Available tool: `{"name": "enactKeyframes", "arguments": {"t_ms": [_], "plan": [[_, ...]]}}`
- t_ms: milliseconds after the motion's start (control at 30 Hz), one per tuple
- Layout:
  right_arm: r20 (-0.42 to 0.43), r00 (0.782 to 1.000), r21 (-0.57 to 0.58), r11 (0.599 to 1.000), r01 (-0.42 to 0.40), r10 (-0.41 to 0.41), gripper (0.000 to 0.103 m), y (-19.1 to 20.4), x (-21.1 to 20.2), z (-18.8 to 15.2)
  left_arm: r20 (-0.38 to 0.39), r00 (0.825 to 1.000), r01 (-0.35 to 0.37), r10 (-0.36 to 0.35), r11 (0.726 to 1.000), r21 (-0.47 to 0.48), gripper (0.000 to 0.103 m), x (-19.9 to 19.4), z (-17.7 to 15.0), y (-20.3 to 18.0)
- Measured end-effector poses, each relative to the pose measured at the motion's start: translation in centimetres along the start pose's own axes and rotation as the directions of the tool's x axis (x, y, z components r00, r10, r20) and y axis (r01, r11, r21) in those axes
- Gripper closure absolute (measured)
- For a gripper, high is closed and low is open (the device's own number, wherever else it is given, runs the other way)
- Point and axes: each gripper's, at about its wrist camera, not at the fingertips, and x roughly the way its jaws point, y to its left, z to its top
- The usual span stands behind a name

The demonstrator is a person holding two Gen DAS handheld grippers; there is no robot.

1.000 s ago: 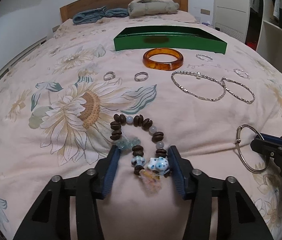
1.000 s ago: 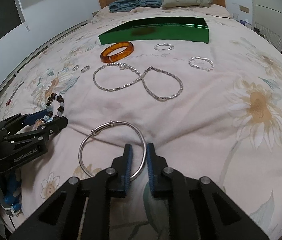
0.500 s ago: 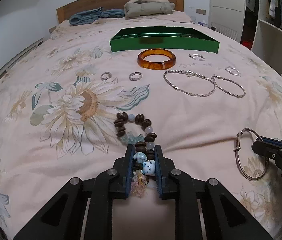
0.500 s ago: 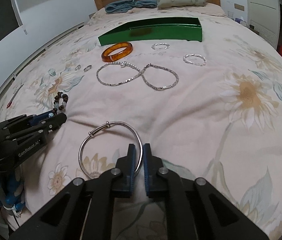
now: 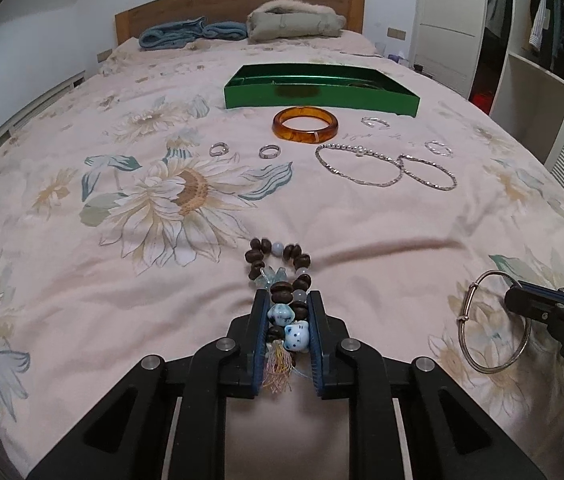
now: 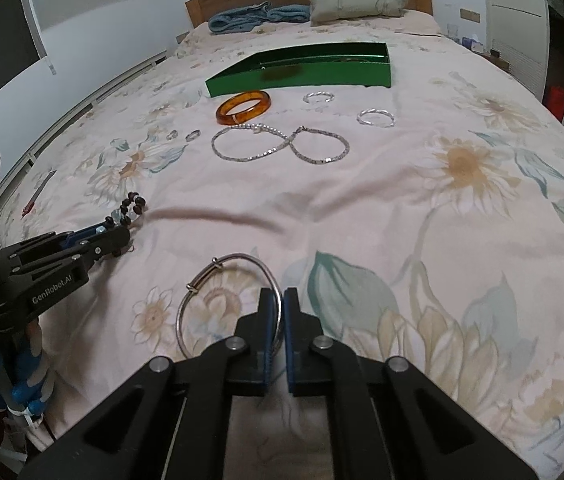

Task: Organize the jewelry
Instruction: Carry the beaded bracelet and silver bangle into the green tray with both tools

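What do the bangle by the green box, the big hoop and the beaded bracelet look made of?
Bangle: glossy, translucent amber, likely resin or glass. Hoop: thin polished silvery metal, with wire-wrapped joints. Bracelet: dark matte beads, possibly wood or seeds, pale glassy beads and blue-white glazed, ceramic-looking charms.

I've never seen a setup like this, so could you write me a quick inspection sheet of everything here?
Surface: bed with floral bedspread.
Job's things: green box, open; amber bangle, linked silver chains, small rings lying loose in front of it.
Clutter: folded clothes at the headboard.
Grippers: left gripper closed on the beaded bracelet; right gripper closed on the silver bangle.
Cables: nothing seen.
Surroundings: wardrobe, white walls.
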Motion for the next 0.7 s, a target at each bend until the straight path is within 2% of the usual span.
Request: {"name": "enactKeyframes", "arguments": {"t_ms": [400,700], "plan": [[0.066,0.998,-0.023,1.000,0.018,-0.016,0.099,1.2,-4.7,-1.1,0.091,0.996,-0.008,0.005,0.999,0.037,0.085,-5.1,-0.4,-1.0],[0.139,0.990,-0.029,0.999,0.035,-0.031,0.099,1.8,-9.0,-1.1,0.165,0.986,0.025,-0.032,0.999,0.042,0.085,-9.3,0.5,-0.9]]}}
